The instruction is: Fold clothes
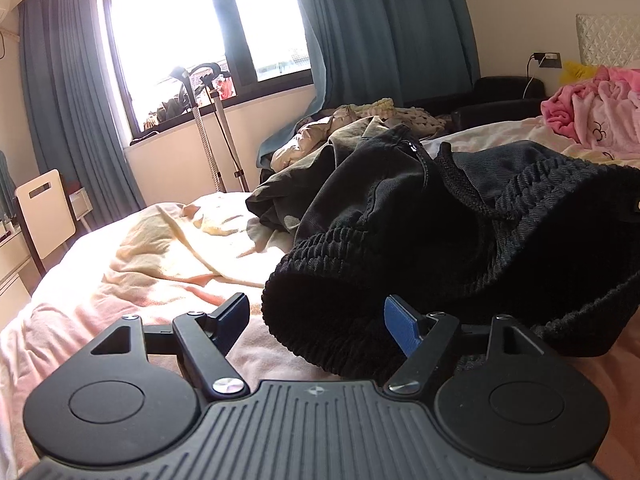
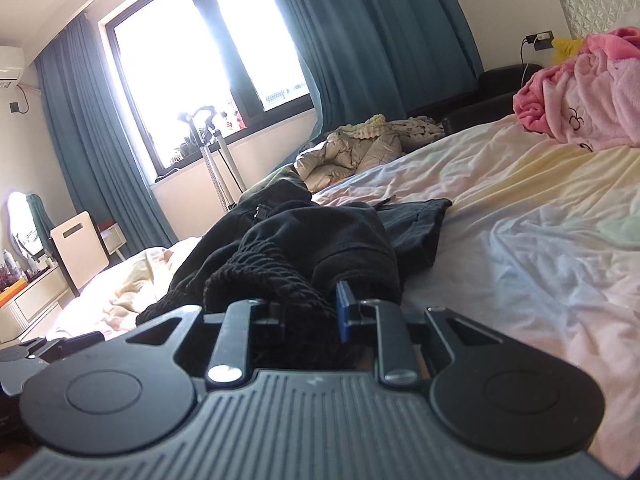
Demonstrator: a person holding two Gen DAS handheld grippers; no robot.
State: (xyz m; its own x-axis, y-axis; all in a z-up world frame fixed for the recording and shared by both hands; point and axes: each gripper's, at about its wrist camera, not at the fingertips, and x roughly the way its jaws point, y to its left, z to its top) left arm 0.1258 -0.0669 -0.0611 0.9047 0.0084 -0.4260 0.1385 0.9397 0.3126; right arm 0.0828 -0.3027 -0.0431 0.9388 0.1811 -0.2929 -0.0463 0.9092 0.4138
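Left wrist view: your left gripper (image 1: 316,324) sits low over the bed (image 1: 132,280), jaws wide apart, nothing clamped.
Left jaw gap: the ribbed waistband (image 1: 320,280) of the black garment (image 1: 400,208) bulges in between the blue pads (image 1: 400,326); they don't press on it.
Right wrist view: your right gripper (image 2: 310,312) has its jaws drawn in on a bunched ribbed edge (image 2: 260,276) of the black garment (image 2: 332,236). Cloth fills the gap and the blue pad (image 2: 343,312) sits against it.
Garment position: heaped across the near-left part of the bed (image 2: 520,208), crumpled, not flat. A flatter flap (image 2: 416,216) runs off toward the middle of the sheet.
Garment edges: the waistband rim with its drawcord (image 1: 460,188) faces you in the left view; the rest of the hem is buried in the heap.
Open room, right: bare wrinkled sheet to the right of the heap, wide and unobstructed up to the pink blanket (image 2: 580,96) at the far corner.
Open room, left: sunlit sheet and a cream cloth (image 1: 180,240) left of the heap, then the bed edge drops off.
Behind heap: an olive garment (image 1: 296,184) touches the black one, with a quilted beige pile (image 2: 352,152) past it.
Off-bed: a stand (image 1: 208,128) by the window (image 1: 180,32), chair (image 1: 44,212) at far left; both well apart from your grippers.
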